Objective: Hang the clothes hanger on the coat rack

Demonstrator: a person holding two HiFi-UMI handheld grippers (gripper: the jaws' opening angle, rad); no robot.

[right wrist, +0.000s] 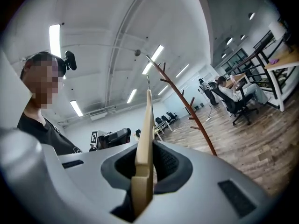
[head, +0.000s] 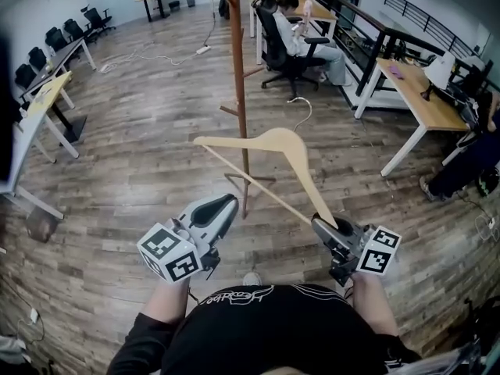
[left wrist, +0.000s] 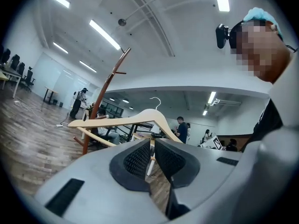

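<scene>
A pale wooden clothes hanger (head: pixel 269 143) with a metal hook (head: pixel 301 116) hangs in the air in front of the brown coat rack (head: pixel 238 76). My right gripper (head: pixel 320 223) is shut on the hanger's right end. In the right gripper view the hanger (right wrist: pixel 145 139) stands edge-on between the pads of the right gripper (right wrist: pixel 145 158), with the coat rack (right wrist: pixel 187 104) beyond it to the right. My left gripper (head: pixel 228 201) is held level below the hanger's left arm, apart from it. Its jaws are shut and empty in the left gripper view (left wrist: pixel 152 146), where the hanger (left wrist: pixel 135 120) and the coat rack (left wrist: pixel 106 90) show ahead.
A person sits in an office chair (head: pixel 293 49) at a desk behind the rack. A wooden desk (head: pixel 418 92) stands at the right, with another person (head: pixel 469 162) beside it. Desks and chairs (head: pixel 47 84) line the left wall. A cable (head: pixel 148 53) lies on the wood floor.
</scene>
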